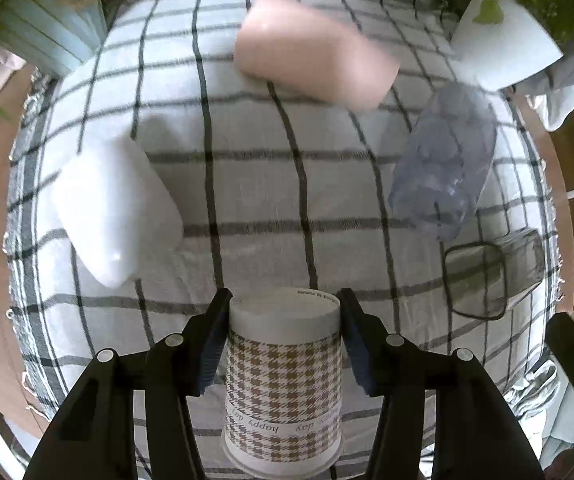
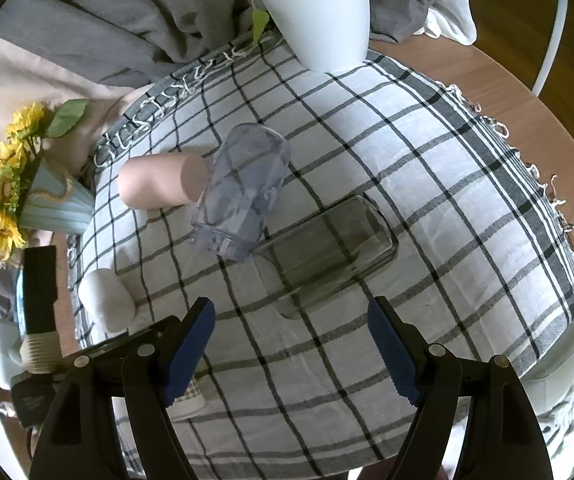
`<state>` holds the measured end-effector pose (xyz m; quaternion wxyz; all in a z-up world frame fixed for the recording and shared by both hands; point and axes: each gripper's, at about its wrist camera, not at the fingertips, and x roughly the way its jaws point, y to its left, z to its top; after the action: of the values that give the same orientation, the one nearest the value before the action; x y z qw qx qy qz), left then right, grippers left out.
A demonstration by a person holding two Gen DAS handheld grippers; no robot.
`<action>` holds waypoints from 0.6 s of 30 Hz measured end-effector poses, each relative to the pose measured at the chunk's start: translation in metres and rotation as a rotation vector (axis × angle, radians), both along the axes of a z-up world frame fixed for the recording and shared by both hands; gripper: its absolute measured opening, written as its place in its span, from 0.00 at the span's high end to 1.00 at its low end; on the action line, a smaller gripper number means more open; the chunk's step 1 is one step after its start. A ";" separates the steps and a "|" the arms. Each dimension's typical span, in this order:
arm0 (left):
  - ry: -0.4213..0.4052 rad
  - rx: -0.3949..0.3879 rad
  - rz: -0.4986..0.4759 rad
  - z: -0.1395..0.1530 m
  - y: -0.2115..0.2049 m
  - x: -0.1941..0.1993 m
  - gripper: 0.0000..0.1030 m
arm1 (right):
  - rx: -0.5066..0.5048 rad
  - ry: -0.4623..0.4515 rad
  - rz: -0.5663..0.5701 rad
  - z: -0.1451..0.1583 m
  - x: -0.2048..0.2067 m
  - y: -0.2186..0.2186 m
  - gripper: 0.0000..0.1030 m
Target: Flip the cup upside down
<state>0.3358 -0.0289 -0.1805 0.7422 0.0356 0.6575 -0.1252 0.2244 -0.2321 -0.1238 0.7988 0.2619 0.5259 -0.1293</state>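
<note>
A paper cup [image 1: 283,380] with a brown houndstooth print and "happy day" lettering stands upside down on the checked cloth, base up. My left gripper [image 1: 285,328] is closed around it, both blue pads against its sides near the base. In the right wrist view only a sliver of this cup [image 2: 191,396] shows behind my left finger. My right gripper [image 2: 291,344] is open and empty above the cloth, in front of a smoky square glass [image 2: 327,248] lying on its side.
A pink cup [image 1: 315,60], a white cup [image 1: 115,208] and a clear bluish tumbler [image 1: 447,160] lie on their sides on the checked cloth [image 1: 247,184]. A white plant pot [image 2: 319,12] stands at the far edge, a blue sunflower vase [image 2: 55,200] at the left.
</note>
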 end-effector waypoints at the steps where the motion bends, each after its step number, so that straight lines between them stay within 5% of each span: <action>1: -0.016 -0.007 0.000 0.005 0.001 0.000 0.49 | -0.001 -0.004 0.000 0.001 0.000 0.001 0.24; 18: -0.146 -0.080 0.011 0.029 0.010 -0.033 0.49 | -0.034 -0.017 0.026 0.010 -0.006 0.002 0.24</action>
<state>0.3027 -0.0193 -0.1515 0.7895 0.0113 0.5965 -0.1441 0.2181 -0.2298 -0.1141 0.8092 0.2424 0.5203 -0.1254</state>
